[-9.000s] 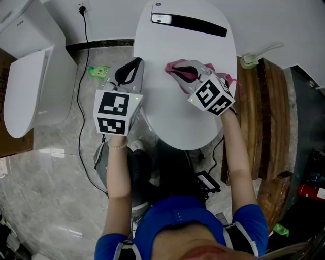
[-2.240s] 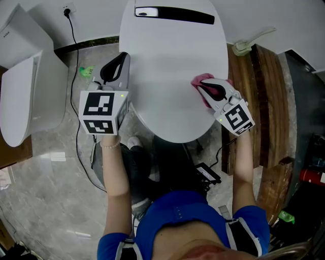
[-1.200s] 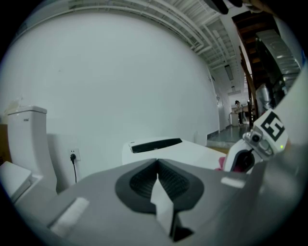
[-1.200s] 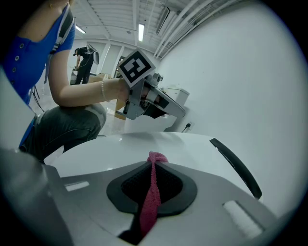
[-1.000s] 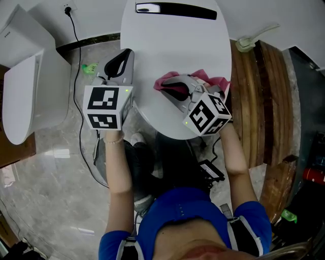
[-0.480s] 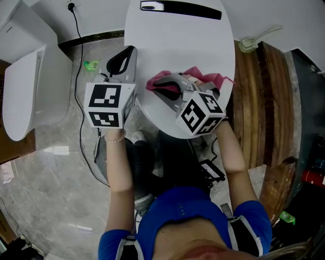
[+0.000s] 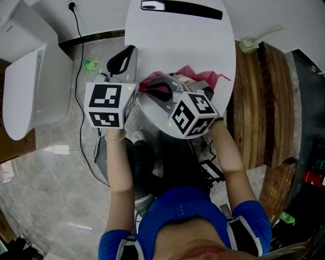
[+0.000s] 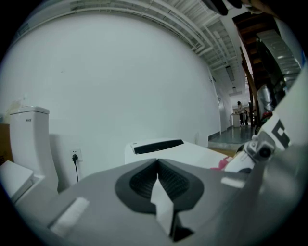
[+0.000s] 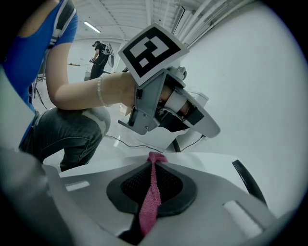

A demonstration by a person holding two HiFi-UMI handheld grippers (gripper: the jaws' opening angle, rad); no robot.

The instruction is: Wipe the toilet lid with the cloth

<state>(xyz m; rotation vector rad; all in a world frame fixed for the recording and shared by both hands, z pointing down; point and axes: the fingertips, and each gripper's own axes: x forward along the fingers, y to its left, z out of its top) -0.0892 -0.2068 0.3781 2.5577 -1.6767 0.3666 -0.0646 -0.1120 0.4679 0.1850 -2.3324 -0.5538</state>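
Two grippers showed from above, one in each of the person's hands, both bare forearms stretched forward from blue sleeves. Farthest left stood a second toilet (image 7: 25,76), white and well clear of the work. Next to it a black cord (image 7: 80,86) ran from a wall socket (image 7: 71,5) down across the marble floor (image 7: 51,193), and a small green item (image 7: 91,64) lay on that floor near the cord. The left gripper (image 7: 130,51) hovered just beside the left edge of the toilet lid (image 7: 177,40), pointing away from the person. Its own view showed its jaws (image 8: 157,161) pressed together with nothing between them. The lid was shut, a white oval with a black panel (image 7: 181,9) at its far end. The right gripper (image 7: 143,87) lay across the near part of the lid, turned toward the left one so that its tips came close to the lid's left rim. Its jaws were clamped on the pink cloth (image 7: 195,73), which in its own view ran as a thin pink strip (image 9: 150,194) between the pads. The rest of the cloth bunched on the lid behind the gripper, toward the right edge. Right of the toilet lay dark wooden boards (image 7: 259,111).
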